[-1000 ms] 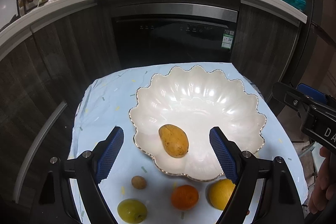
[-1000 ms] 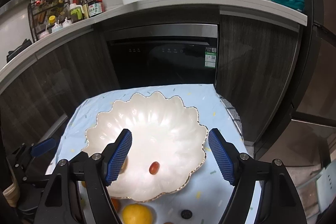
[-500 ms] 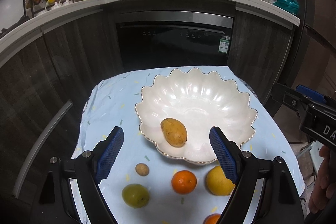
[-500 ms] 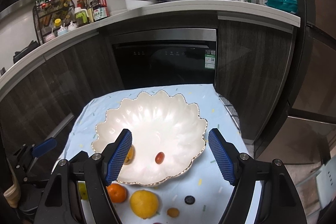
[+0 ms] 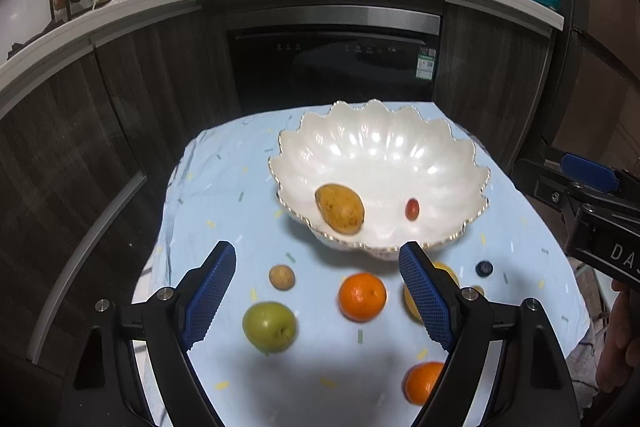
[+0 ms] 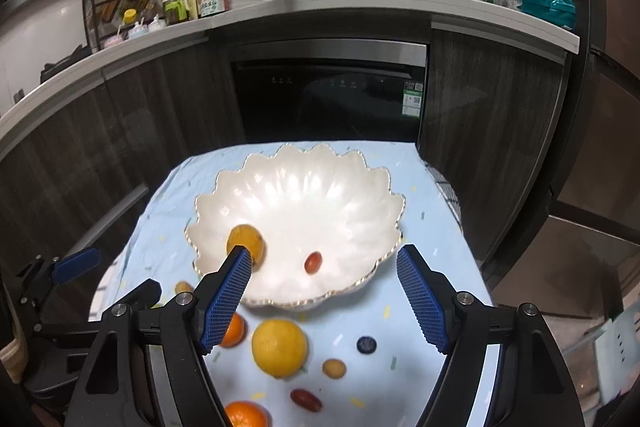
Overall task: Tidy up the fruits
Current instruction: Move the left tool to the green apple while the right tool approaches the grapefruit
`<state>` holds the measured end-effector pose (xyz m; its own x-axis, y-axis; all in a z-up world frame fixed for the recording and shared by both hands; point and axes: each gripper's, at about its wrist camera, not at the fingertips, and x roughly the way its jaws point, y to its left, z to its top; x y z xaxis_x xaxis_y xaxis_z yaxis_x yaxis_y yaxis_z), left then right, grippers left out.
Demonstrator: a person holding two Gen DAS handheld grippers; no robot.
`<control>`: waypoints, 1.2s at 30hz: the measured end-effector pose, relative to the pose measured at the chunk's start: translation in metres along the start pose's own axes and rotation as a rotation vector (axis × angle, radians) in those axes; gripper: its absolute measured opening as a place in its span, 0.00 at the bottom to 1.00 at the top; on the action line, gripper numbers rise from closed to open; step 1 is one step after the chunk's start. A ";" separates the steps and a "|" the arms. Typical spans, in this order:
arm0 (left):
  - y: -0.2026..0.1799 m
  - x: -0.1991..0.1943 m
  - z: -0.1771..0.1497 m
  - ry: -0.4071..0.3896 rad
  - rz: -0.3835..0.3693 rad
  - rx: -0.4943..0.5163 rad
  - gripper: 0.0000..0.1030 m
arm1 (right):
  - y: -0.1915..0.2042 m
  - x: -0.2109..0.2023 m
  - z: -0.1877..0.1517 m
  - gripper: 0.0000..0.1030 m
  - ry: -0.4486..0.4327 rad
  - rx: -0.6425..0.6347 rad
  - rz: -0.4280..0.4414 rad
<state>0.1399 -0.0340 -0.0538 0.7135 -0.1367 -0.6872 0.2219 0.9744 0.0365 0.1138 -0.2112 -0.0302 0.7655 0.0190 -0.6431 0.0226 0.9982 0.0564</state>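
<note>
Both the left tongs (image 5: 316,293) and right tongs (image 6: 324,293) are being held open and empty above the loose fruit, apparently so another piece can be picked for the bowl (image 5: 440,163).

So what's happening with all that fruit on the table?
A person is tidying fruit into the big white bowl, using a grabber tool in each hand. Both the left gripper and the right gripper are open and empty right now. A mango and a small red fruit are in the bowl. A green apple, oranges, a lemon and a blueberry lie on the blue cloth.
</note>
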 end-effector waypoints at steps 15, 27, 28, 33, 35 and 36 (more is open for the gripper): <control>-0.007 0.004 -0.032 0.030 -0.002 0.041 0.81 | -0.004 0.011 -0.034 0.74 0.070 -0.014 0.008; 0.012 0.019 -0.048 0.058 0.017 0.018 0.81 | 0.013 0.035 -0.049 0.74 0.140 -0.046 0.037; 0.013 0.021 -0.049 0.060 0.019 0.017 0.81 | 0.014 0.037 -0.050 0.74 0.145 -0.049 0.037; 0.020 0.030 -0.054 0.073 0.030 0.007 0.81 | 0.022 0.048 -0.054 0.74 0.174 -0.068 0.043; 0.023 0.034 -0.056 0.081 0.036 0.003 0.81 | 0.025 0.053 -0.055 0.74 0.184 -0.073 0.045; 0.024 0.036 -0.057 0.084 0.038 0.001 0.81 | 0.026 0.055 -0.056 0.74 0.190 -0.076 0.046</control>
<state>0.1336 -0.0051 -0.1190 0.6630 -0.0839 -0.7439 0.1965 0.9784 0.0648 0.1209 -0.1812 -0.1070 0.6297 0.0680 -0.7739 -0.0635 0.9973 0.0359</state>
